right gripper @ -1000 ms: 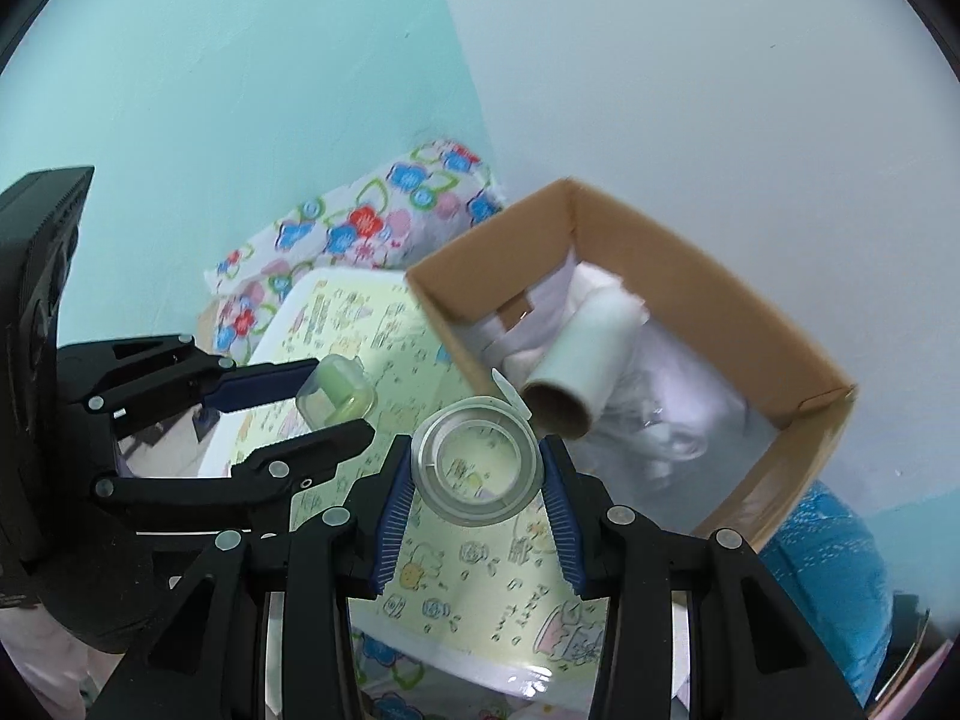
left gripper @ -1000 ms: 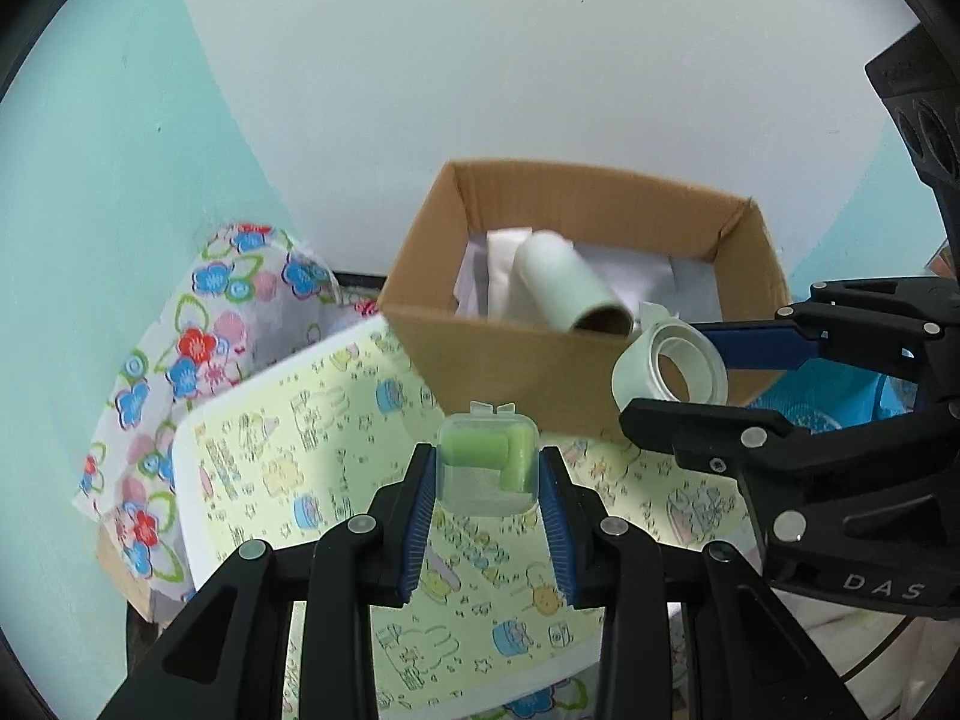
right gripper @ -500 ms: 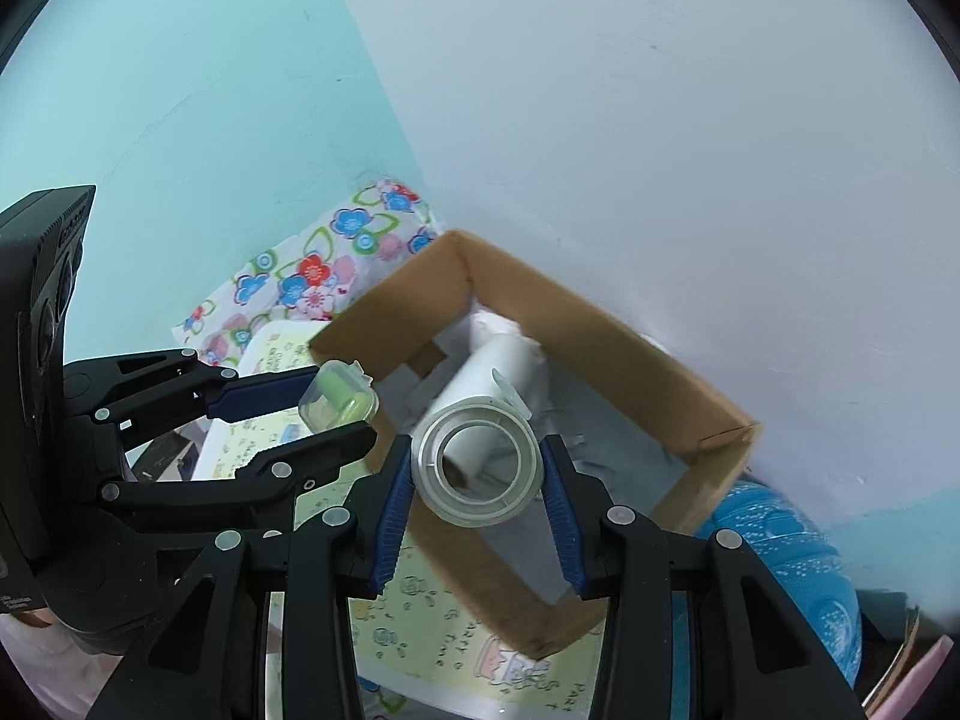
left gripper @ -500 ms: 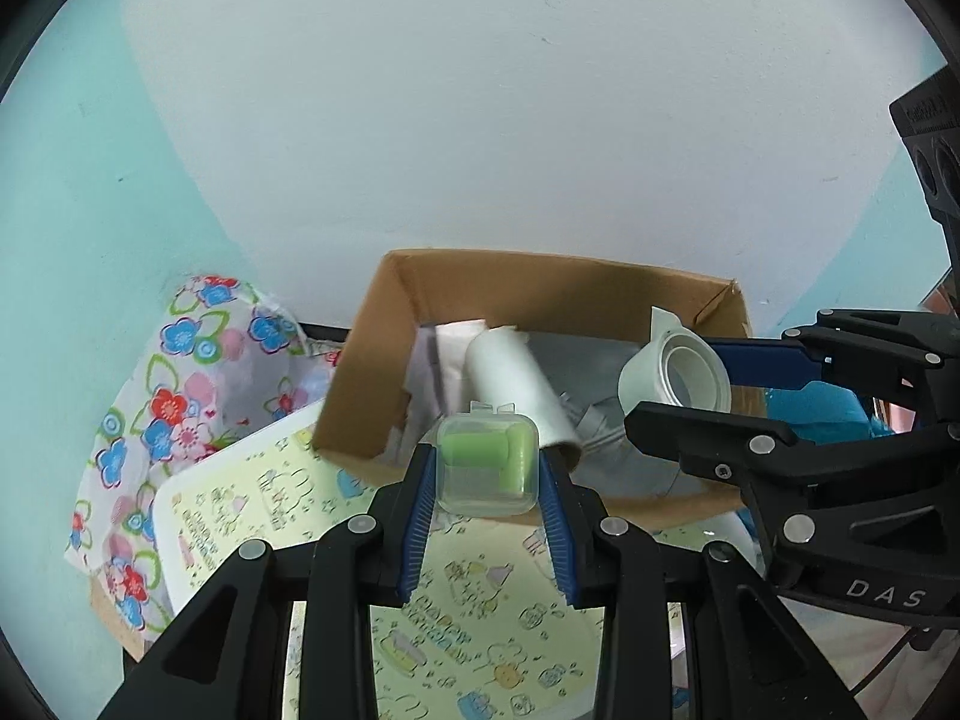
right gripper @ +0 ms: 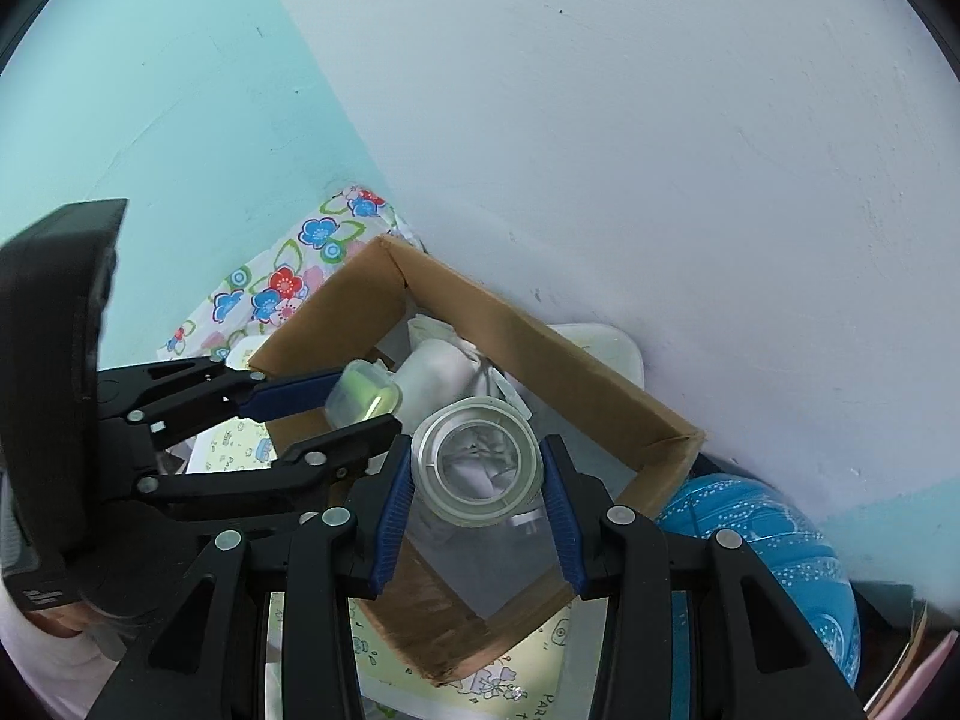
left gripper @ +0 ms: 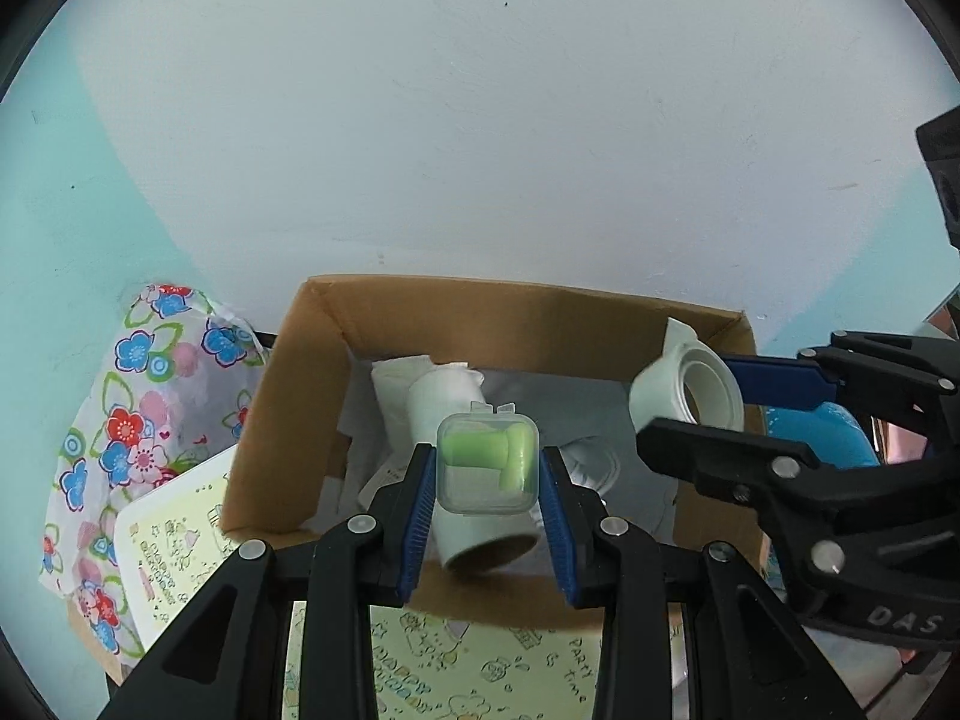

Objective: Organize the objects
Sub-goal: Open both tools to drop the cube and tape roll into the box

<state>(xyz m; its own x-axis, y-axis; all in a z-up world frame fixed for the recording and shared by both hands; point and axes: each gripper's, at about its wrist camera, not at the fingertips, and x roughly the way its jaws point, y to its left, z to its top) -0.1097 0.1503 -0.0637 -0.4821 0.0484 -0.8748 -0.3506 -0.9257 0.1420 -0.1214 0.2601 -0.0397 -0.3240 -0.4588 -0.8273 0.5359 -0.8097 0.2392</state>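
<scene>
The open brown cardboard box stands against the pale wall, at the far edge of a yellow cartoon-printed desk top, and both carried things now hang over its opening. In the left wrist view the left tongs are closed on one small clear square plastic case with green earplugs inside, blue pads pressing its two sides. The right tongs are clamped, at a middling width, on one round translucent plastic tape roll, held by its rim so its hole faces the camera; the same roll shows at the right of the left view.

Inside the box lie one white paper roll with a cardboard core, pointing towards the near wall, and crumpled white paper or plastic wrapping whose pieces I cannot count. So some things appear to be packed already, and the two in the tongs are, by my reading, next to go in: they are over the box but not yet let go. What else is left outside the box cannot be told from here.

Further out, one flowered white cloth is bunched at the left of the box, and one blue dotted rounded thing lies at its right, near the wall.
</scene>
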